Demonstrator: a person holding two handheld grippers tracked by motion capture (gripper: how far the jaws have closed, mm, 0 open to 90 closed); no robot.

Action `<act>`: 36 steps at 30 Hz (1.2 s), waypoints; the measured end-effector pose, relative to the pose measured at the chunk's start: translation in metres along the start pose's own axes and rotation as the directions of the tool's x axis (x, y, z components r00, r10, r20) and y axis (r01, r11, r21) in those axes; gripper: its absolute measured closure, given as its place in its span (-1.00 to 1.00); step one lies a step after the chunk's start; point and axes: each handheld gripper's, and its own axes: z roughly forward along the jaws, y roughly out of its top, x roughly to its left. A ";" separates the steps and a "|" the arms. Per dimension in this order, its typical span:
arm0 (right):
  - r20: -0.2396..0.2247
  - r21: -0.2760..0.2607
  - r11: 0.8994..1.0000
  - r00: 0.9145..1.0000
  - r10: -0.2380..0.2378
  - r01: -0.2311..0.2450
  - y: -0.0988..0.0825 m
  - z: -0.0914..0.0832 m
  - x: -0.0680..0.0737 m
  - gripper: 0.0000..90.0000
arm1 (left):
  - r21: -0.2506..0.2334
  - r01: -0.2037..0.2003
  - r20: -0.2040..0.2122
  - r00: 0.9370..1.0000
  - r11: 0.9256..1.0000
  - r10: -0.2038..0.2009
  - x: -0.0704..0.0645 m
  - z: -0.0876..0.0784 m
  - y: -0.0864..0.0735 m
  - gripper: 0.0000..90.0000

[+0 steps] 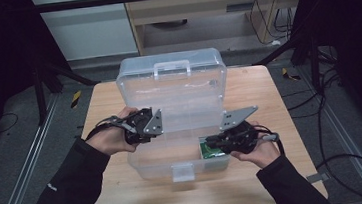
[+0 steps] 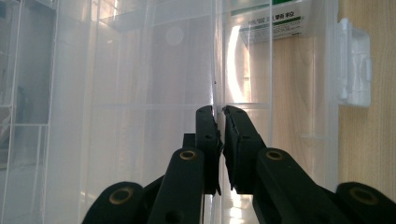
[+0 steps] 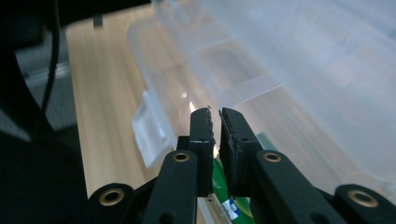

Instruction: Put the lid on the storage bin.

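Grey carpet and dark frame rails surround a small wooden table [image 1: 128, 197], and on it stands a clear plastic organiser box [image 1: 182, 132] with its lid [image 1: 171, 75] thrown back upright. Inside the base, at the front right corner, lies a green packet [image 1: 208, 149], seen through the wall.

On the box's left side, the left gripper [image 1: 146, 128] has its jaws pinched together on the thin clear wall; the left gripper view shows that wall edge running straight into the seam between the pads. It looks like a steadying hold. The right gripper [image 1: 213, 141] hangs just above the green packet with its jaws clenched and nothing between them.

To do this step well, I judge the left hand should keep its pinch firm and level so the light box cannot slide or tip. The right hand should clear the front wall and the latch [image 1: 182, 172] before reaching up for the lid. It should take the lid near its rim and swing it down evenly, since a one-sided pull could twist the hinge.
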 end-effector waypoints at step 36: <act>0.265 -0.372 0.886 0.884 0.386 -0.275 0.032 -0.025 -0.098 1.00 | 0.000 0.000 0.014 1.000 1.000 0.000 -0.003 0.000 -0.001 0.85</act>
